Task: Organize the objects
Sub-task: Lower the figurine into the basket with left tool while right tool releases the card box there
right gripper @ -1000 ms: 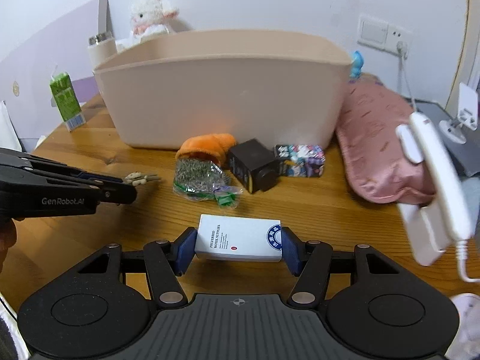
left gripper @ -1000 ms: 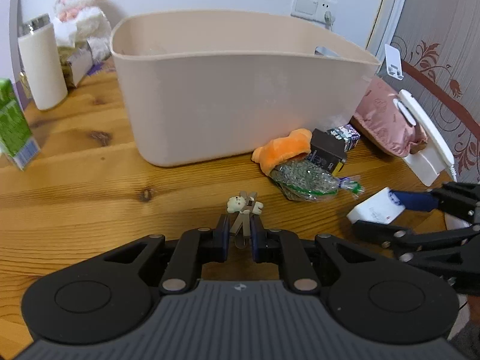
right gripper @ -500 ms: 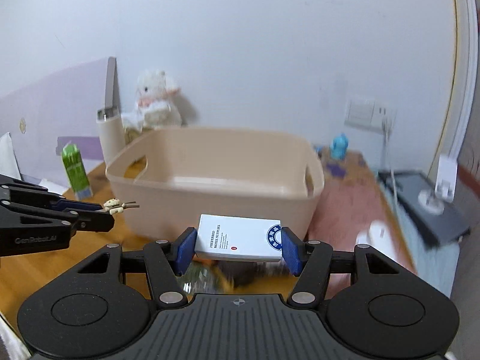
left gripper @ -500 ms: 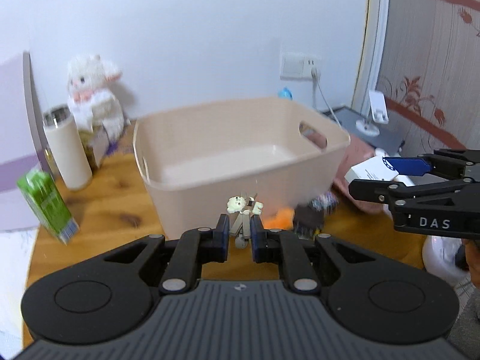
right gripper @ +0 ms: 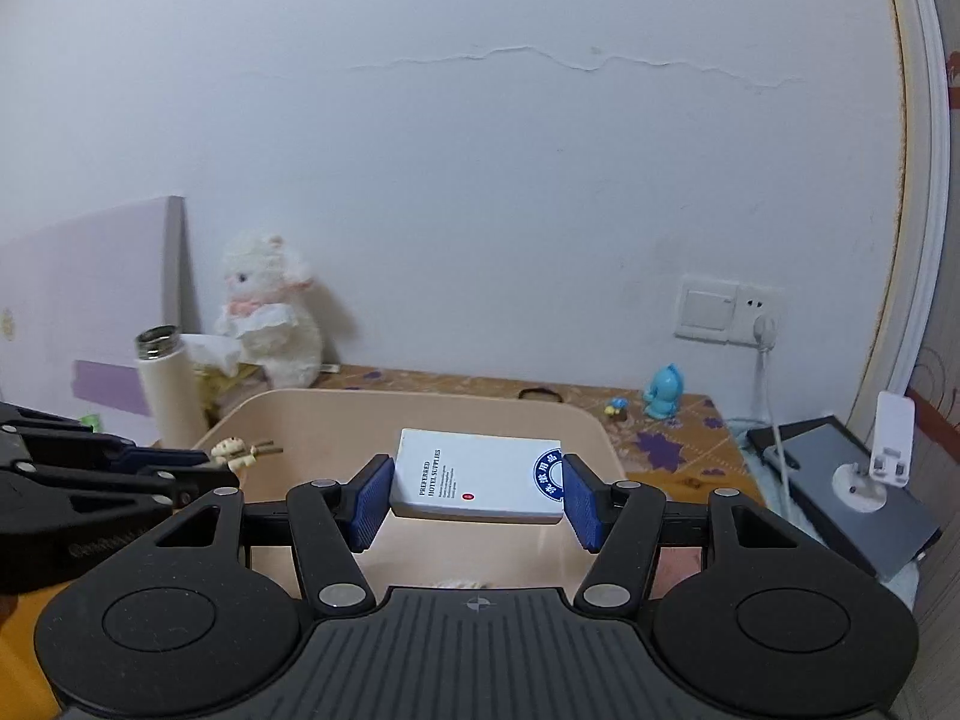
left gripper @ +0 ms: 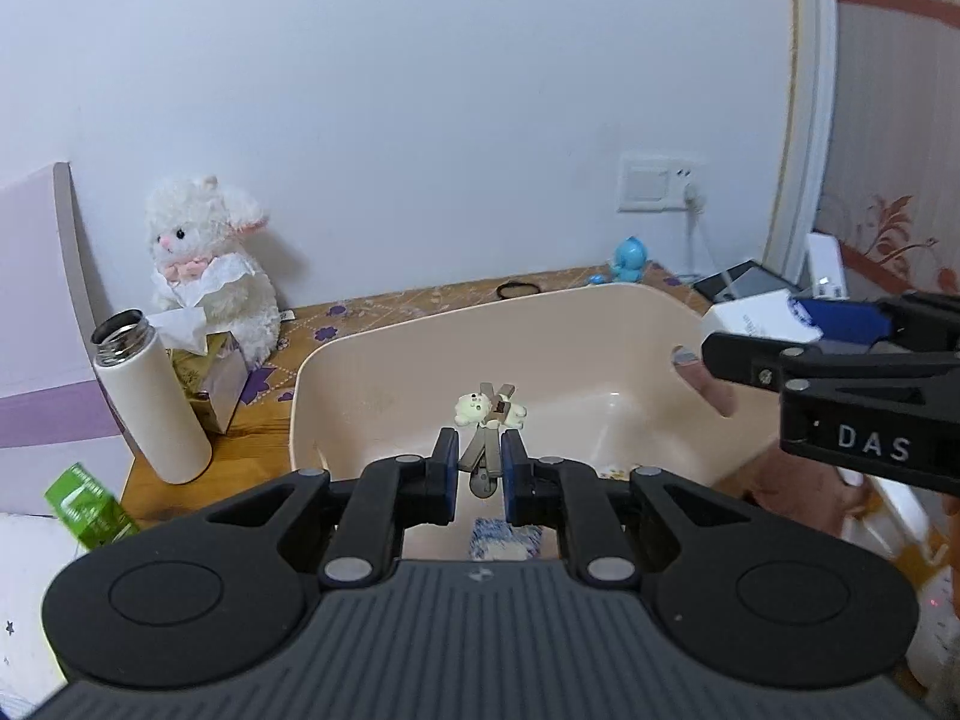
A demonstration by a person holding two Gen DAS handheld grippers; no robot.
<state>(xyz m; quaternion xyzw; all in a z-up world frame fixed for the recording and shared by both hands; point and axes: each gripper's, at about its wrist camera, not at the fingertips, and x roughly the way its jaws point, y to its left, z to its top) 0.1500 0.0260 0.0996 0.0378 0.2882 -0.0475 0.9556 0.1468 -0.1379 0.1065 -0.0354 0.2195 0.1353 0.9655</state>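
Note:
My left gripper (left gripper: 478, 456) is shut on a small hair clip with a cream bear (left gripper: 489, 414) and holds it over the open beige plastic bin (left gripper: 336, 372). My right gripper (right gripper: 474, 495) is shut on a white box with a blue round logo (right gripper: 477, 474) and holds it above the same bin (right gripper: 282, 414). In the left wrist view the right gripper (left gripper: 840, 330) and its white box (left gripper: 756, 315) hang over the bin's right rim. In the right wrist view the left gripper (right gripper: 198, 468) and the bear clip (right gripper: 237, 453) are at the bin's left side.
A white flask (left gripper: 150, 402), a tissue box (left gripper: 213, 378), a white plush rabbit (left gripper: 207, 264) and a green carton (left gripper: 90, 504) stand left of the bin. A blue figurine (right gripper: 663, 399) and a hair tie (right gripper: 540, 394) lie behind it. A dark tablet (right gripper: 840, 480) and a wall socket (right gripper: 729, 315) are at the right.
Both grippers have risen from the table with their objects and moved forward over the bin. The loose items in front of the bin have dropped out of view.

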